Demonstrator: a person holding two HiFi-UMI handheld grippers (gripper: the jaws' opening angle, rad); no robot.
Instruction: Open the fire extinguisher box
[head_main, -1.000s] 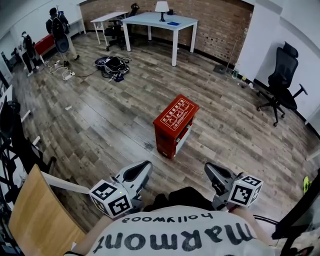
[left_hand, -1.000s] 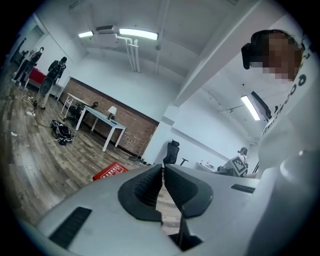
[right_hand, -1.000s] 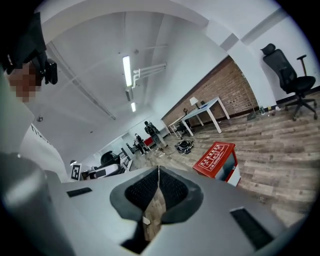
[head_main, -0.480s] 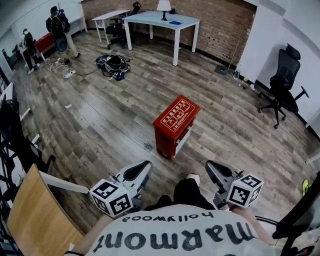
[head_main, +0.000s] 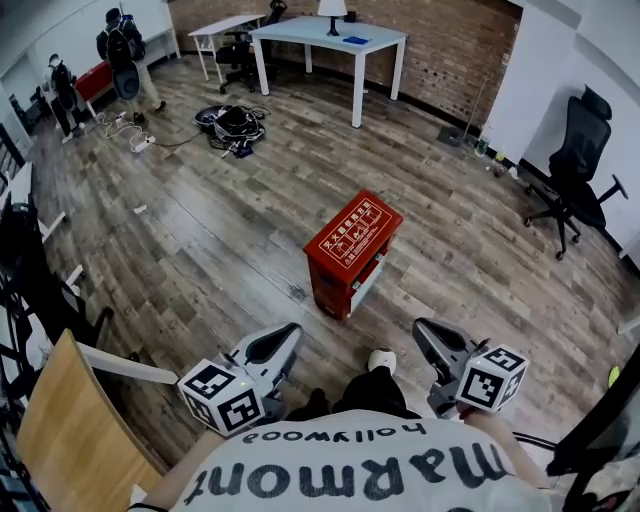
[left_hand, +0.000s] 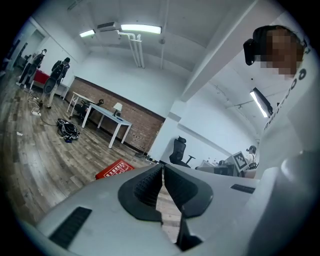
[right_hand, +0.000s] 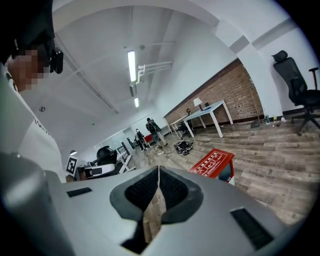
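The red fire extinguisher box (head_main: 350, 252) stands on the wooden floor ahead of me, its lid with white print closed on top and a pale front panel facing right. It also shows in the left gripper view as the red box (left_hand: 114, 169) and in the right gripper view as the red box (right_hand: 215, 162). My left gripper (head_main: 282, 335) is held low at the left, short of the box, jaws shut and empty. My right gripper (head_main: 428, 331) hangs at the right, also shut with nothing in it.
A white table (head_main: 330, 35) stands at the back by the brick wall. A black office chair (head_main: 585, 160) is at the right. A pile of cables and bags (head_main: 232, 125) lies on the floor. Two people (head_main: 122, 55) stand far left. A wooden chair (head_main: 75, 430) is at my near left.
The view has shifted slightly; the box sits a little lower in frame. A white shoe tip now shows between the grippers. Both grippers keep their places.
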